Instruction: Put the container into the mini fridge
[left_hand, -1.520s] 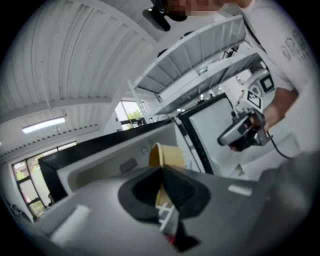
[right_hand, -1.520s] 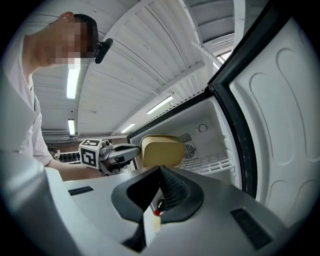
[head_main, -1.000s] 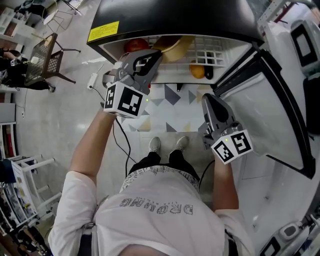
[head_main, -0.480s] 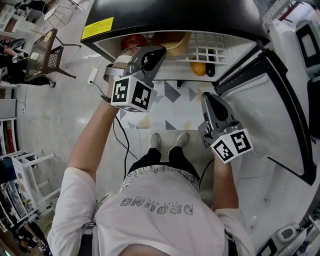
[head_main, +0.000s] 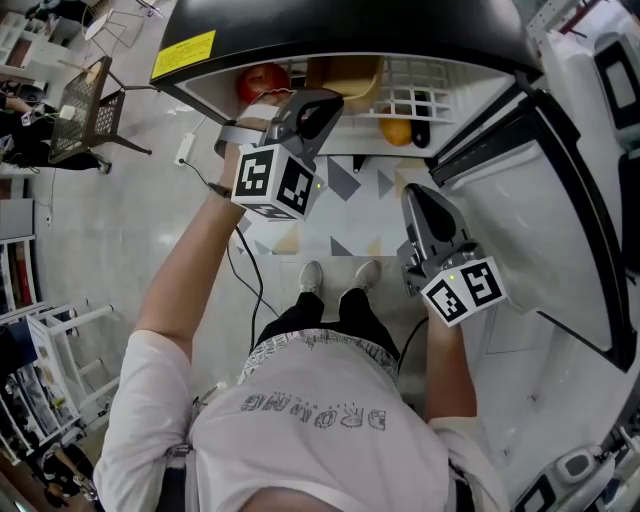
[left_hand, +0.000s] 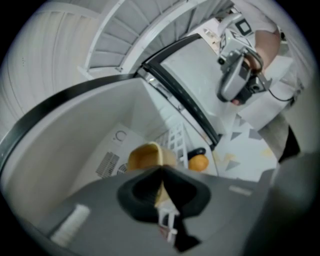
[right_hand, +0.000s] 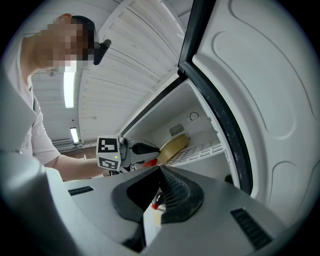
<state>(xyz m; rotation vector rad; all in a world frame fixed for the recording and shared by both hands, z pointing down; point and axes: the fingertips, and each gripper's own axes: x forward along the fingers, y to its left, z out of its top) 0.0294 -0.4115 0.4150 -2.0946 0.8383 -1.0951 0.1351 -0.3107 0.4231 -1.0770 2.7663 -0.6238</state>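
A tan, bowl-like container (head_main: 347, 78) sits tilted just inside the open mini fridge (head_main: 350, 25), over the white wire shelf (head_main: 425, 98). My left gripper (head_main: 325, 100) is shut on the container's near rim; in the left gripper view the rim (left_hand: 145, 156) runs between the closed jaws of the left gripper (left_hand: 161, 169). The right gripper view shows the same container (right_hand: 174, 147) in front of the left gripper (right_hand: 145, 148). My right gripper (head_main: 415, 195) hangs lower, before the fridge door, shut and holding nothing, as the right gripper view of that gripper (right_hand: 161, 169) shows.
On the shelf lie a red apple (head_main: 262, 80), an orange (head_main: 397, 132) and a dark item (head_main: 420, 135). The fridge door (head_main: 530, 230) stands open at the right. A chair (head_main: 90, 110) is at far left and a cable (head_main: 245, 280) lies on the patterned floor.
My left gripper has moved up and forward toward the fridge, carrying the container further in over the shelf. The right gripper has stayed in place.
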